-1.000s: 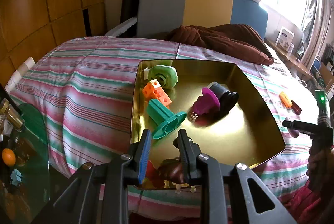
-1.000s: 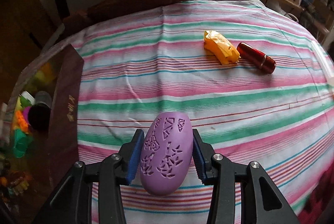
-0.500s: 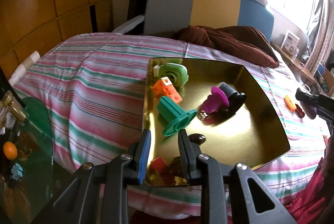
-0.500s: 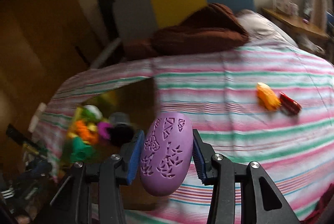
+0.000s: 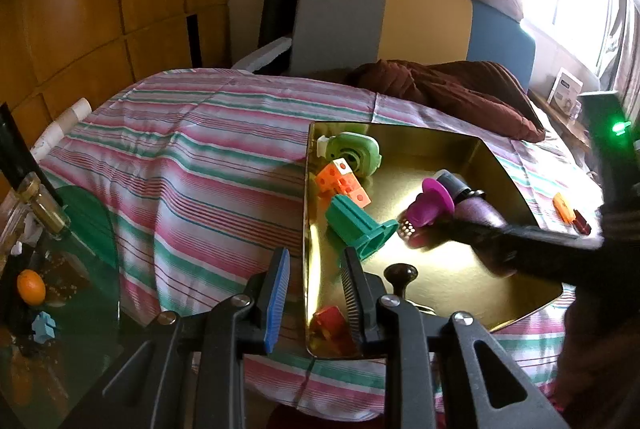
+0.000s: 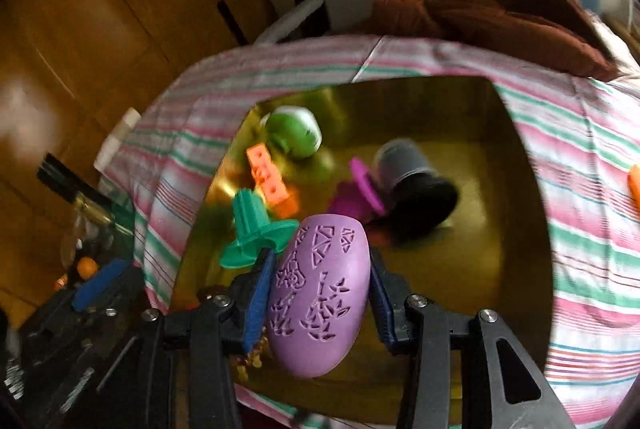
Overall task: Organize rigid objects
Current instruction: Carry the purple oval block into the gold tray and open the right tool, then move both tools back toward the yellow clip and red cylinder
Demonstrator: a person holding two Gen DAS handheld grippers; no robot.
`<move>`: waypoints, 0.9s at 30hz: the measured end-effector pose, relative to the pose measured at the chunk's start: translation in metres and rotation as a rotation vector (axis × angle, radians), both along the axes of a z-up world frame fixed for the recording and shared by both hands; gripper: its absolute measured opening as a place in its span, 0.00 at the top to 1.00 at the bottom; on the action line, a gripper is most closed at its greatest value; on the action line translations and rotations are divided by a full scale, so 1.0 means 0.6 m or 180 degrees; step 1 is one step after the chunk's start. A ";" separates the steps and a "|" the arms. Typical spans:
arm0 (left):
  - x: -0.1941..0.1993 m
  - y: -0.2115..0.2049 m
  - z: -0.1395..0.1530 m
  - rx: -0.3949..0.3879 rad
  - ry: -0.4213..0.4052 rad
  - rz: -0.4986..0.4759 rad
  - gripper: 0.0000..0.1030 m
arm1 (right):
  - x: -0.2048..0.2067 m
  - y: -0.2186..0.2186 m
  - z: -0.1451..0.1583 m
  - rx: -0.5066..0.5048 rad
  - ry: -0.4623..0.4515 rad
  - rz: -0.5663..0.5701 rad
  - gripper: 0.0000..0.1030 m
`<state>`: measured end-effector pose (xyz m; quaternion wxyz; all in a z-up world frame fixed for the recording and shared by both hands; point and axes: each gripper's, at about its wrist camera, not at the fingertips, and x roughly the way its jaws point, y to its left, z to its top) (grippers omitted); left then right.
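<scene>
My right gripper (image 6: 318, 293) is shut on a purple egg-shaped shell (image 6: 320, 293) with cut-out patterns and hangs over the near part of the gold tray (image 6: 472, 269). In the left wrist view it comes in blurred from the right, over the tray (image 5: 440, 293). In the tray lie a light green round part (image 5: 352, 153), an orange dice block (image 5: 344, 183), a teal flanged piece (image 5: 360, 229), a magenta piece (image 5: 430, 205) and a red block (image 5: 330, 321). My left gripper (image 5: 316, 293) stands open above the tray's near left rim, pressing on nothing.
An orange piece (image 5: 562, 205) and a dark red cylinder (image 5: 582, 225) lie on the striped bedcover right of the tray. A brown blanket (image 5: 448, 89) is heaped behind it. A glass side table (image 5: 80, 289) with an orange fruit (image 5: 30, 287) stands at the left.
My right gripper swung left with the purple shell, from over the bedcover near the orange piece to over the tray. The left gripper stayed nearly in place, its view shifted slightly.
</scene>
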<state>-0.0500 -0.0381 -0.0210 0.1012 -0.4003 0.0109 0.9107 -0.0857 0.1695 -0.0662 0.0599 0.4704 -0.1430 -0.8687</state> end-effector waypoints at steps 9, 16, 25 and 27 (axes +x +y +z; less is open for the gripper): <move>-0.001 -0.012 -0.004 0.0016 -0.0002 0.0032 0.75 | -0.036 -0.024 -0.077 0.0091 -0.0360 -0.0062 0.54; 0.000 -0.012 -0.006 0.0016 -0.0003 0.0039 0.75 | -0.035 -0.030 -0.080 0.0033 -0.0307 0.0006 0.53; 0.006 -0.006 -0.001 -0.0001 0.0028 0.0016 0.75 | -0.023 -0.028 -0.047 -0.0004 -0.0111 -0.0036 0.45; 0.007 -0.004 0.000 -0.0007 0.0030 0.0005 0.75 | -0.016 -0.023 -0.038 0.0017 -0.0043 -0.0072 0.42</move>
